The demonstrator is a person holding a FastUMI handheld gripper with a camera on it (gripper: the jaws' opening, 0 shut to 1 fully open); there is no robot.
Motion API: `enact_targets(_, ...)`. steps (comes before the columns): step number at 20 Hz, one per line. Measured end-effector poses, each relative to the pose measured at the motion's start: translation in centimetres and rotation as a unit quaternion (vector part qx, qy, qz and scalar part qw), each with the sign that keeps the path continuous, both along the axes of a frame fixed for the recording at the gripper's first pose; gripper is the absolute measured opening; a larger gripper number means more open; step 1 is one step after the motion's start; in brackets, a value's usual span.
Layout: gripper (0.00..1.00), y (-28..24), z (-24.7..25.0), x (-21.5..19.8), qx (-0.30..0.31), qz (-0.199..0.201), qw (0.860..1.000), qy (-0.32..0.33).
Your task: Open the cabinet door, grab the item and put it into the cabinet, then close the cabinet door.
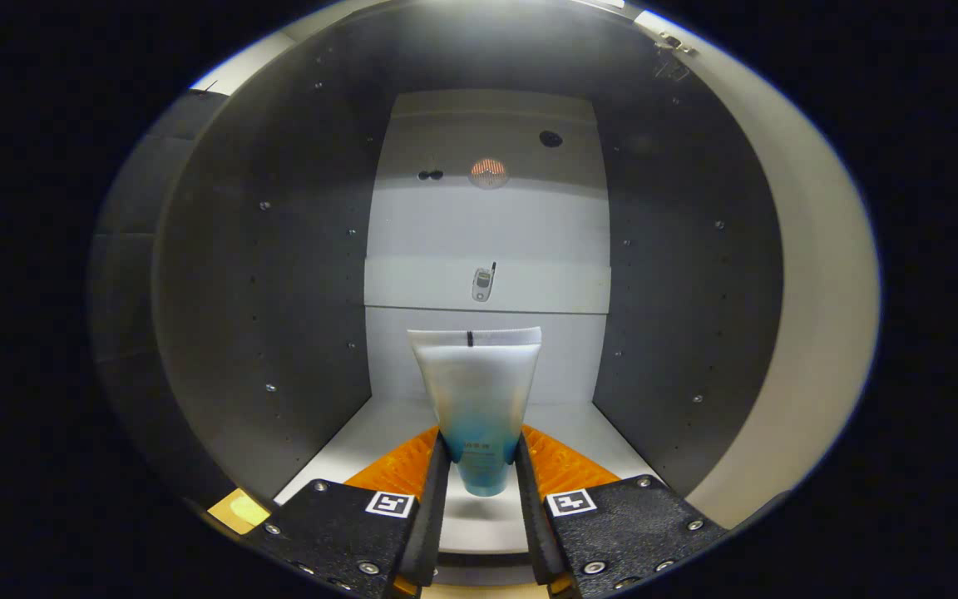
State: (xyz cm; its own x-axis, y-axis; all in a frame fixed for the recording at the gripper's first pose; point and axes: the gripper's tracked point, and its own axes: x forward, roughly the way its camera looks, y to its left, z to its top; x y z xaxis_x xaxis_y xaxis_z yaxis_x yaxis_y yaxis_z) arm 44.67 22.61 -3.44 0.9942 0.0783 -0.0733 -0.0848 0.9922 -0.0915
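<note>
A white tube with a blue-green lower end (479,399) stands upright with its crimped end up, held between my two fingers. My gripper (481,466) is shut on the tube, one finger pressing on each side of its lower part. The tube hangs just above the white floor of the cabinet (362,449). The gripper and tube are at the cabinet's open front, facing the white back wall (487,225). The cabinet door (820,274) stands open at the right.
Dark side walls (279,291) with small shelf-pin holes close in left and right. On the back wall there is a small grey object (483,284), a round orange grille (488,172) and a dark hole (550,138). A hinge (672,46) shows at the upper right.
</note>
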Motion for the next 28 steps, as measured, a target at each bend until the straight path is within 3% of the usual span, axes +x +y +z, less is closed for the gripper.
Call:
enact_targets(7, 0.44, 0.6, -4.9, 3.2, 0.025, 0.034, 0.998, 0.046)
enact_targets(11, 0.44, 1.3, -5.0, 3.4, 0.019, 0.046, 0.998, 0.038)
enact_targets(15, 0.50, 1.9, -5.3, 3.5, 0.021, 0.052, 0.998, 0.041)
enact_targets(20, 0.85, 1.6, -4.0, 2.1, 0.013, 0.040, 0.999, 0.020)
enact_targets(22, 0.94, 1.4, -2.5, 0.3, 0.012, 0.034, 0.999, 0.000)
enact_targets(28, 0.94, 1.5, 1.1, -7.5, 0.035, 0.017, 0.999, -0.034)
